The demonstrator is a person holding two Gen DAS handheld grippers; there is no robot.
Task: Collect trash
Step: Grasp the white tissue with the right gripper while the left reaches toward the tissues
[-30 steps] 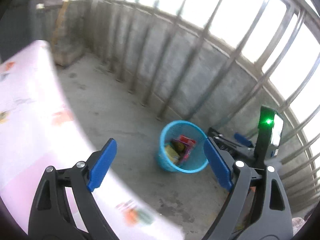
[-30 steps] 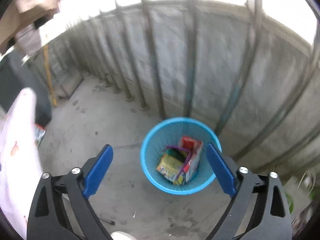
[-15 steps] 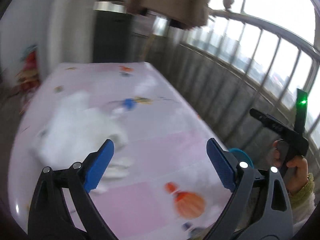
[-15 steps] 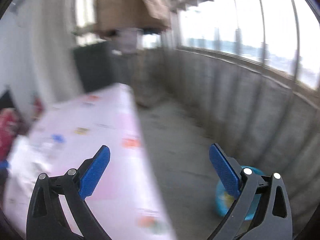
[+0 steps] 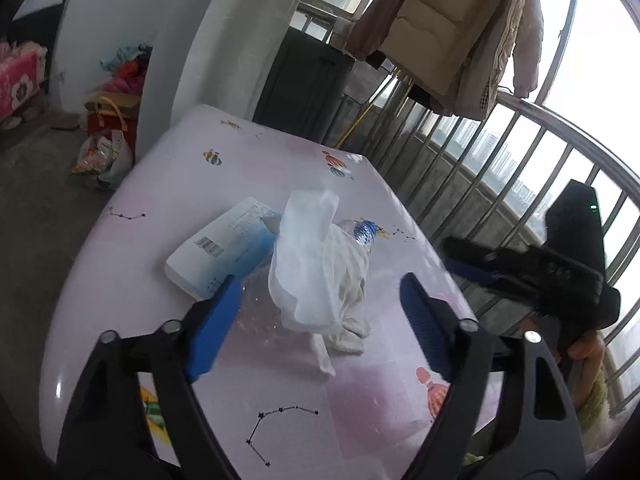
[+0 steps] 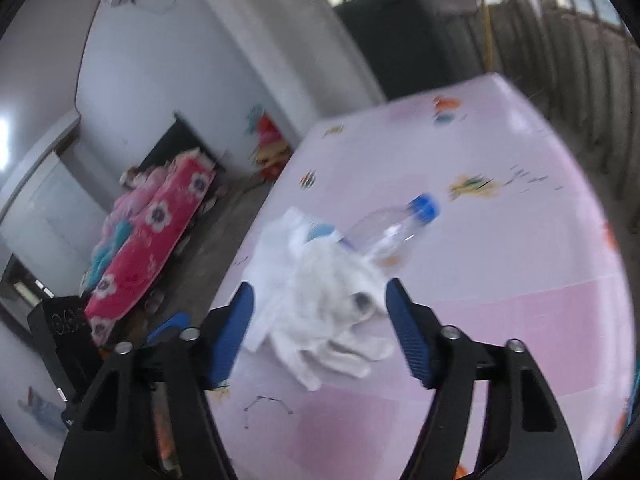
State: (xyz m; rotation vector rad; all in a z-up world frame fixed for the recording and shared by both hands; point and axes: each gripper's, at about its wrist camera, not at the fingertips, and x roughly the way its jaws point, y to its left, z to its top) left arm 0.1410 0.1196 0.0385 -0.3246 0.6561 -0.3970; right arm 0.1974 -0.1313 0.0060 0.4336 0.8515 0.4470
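A heap of trash lies on the pink table [image 5: 360, 392]: a white-and-blue packet [image 5: 224, 248], a crumpled white tissue [image 5: 308, 248], white gloves [image 5: 348, 320] and a clear plastic bottle with a blue cap [image 5: 362, 232]. My left gripper [image 5: 316, 320] is open and empty, hovering just before the heap. My right gripper [image 6: 320, 328] is open and empty, its jaws on either side of the white gloves [image 6: 332, 320]; the bottle [image 6: 396, 228] lies beyond them. The right gripper also shows at the right in the left wrist view [image 5: 472, 260].
A balcony railing [image 5: 520, 152] runs along the table's right side, with coats [image 5: 452, 28] hanging above it. A dark cabinet [image 5: 304, 80] stands behind the table. Bags [image 5: 108, 148] sit on the floor at left. A red floral blanket [image 6: 152, 232] lies indoors.
Both grippers have swung away from the blue trash bin on the floor and now face the table's heap. Both stay open and empty.
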